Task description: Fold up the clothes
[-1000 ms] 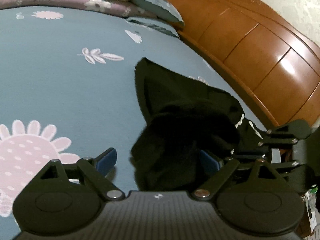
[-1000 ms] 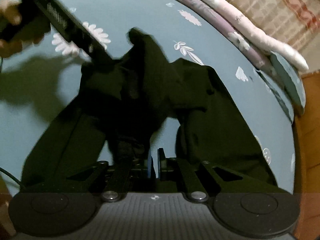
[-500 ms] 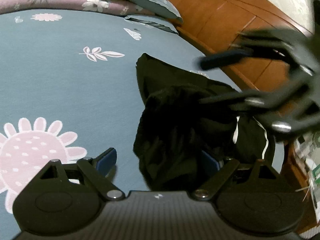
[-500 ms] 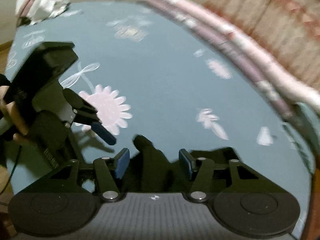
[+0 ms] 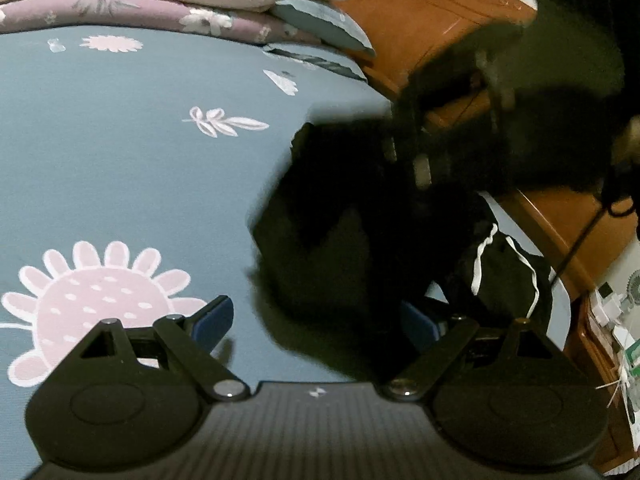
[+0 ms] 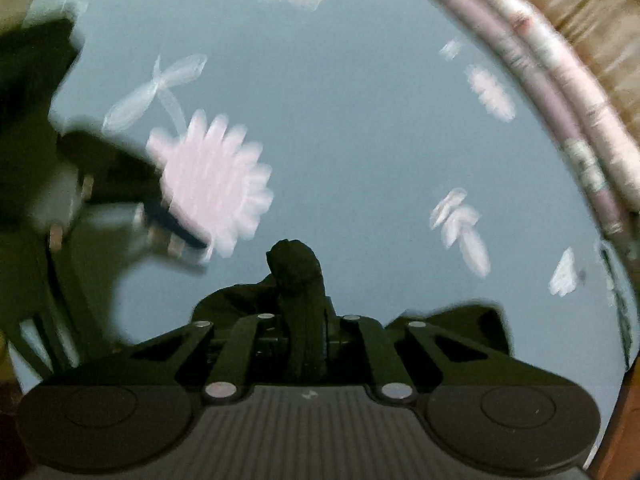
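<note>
While the black garment [image 5: 360, 240] lies bunched on the blue flowered bedsheet [image 5: 120, 160] near the wooden headboard [image 5: 432, 32], the left gripper [image 5: 316, 320] gapes wide just before it, and the right gripper [image 6: 306, 340] is clenched on a fold of that cloth, white drawstring [image 5: 484, 256] trailing

L gripper [image 5: 316, 320]: lower centre of left wrist view, jaws wide apart, blue pads showing | R gripper [image 6: 306, 332]: lower centre of right wrist view, jaws pinched together w/ black cloth between | R gripper also blurred at upper right of left view
</note>
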